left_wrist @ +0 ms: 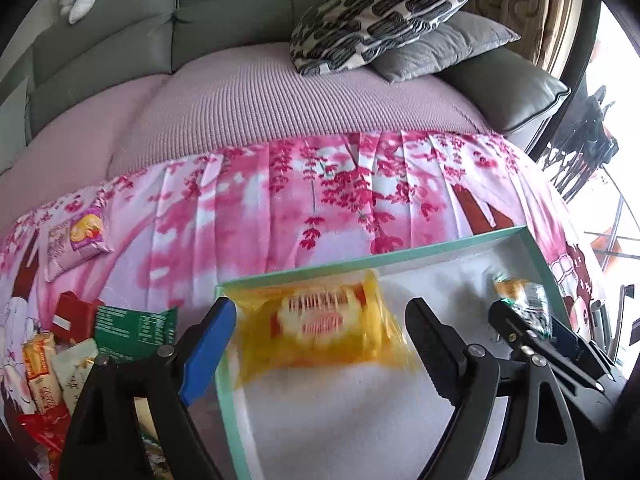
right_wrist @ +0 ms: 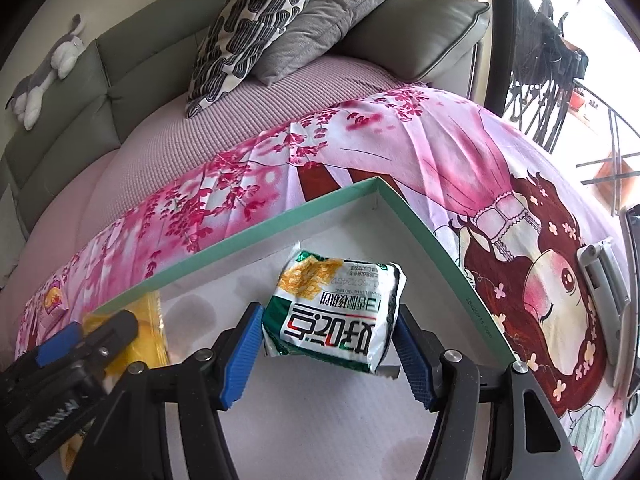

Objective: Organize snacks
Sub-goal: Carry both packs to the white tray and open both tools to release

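Note:
A shallow box with a teal rim (left_wrist: 360, 265) (right_wrist: 240, 249) and a white floor lies on the pink flowered cloth. In the left wrist view my left gripper (left_wrist: 320, 305) hangs over the box's left end, open. A blurred yellow snack packet (left_wrist: 324, 328) sits between its fingers with a gap to the right finger. My right gripper (right_wrist: 328, 354) is shut on a green and white snack packet (right_wrist: 336, 312), held just above the box floor near the far right corner. Each gripper shows in the other's view: the right gripper (left_wrist: 528, 316) and the left gripper (right_wrist: 96, 326).
A heap of loose snack packets (left_wrist: 80, 344) lies left of the box, and a purple packet (left_wrist: 76, 240) lies farther back on the left. Behind are a sofa with a patterned cushion (left_wrist: 384, 12) and a plush toy (right_wrist: 44, 76). A grey device (right_wrist: 604, 280) lies right of the box.

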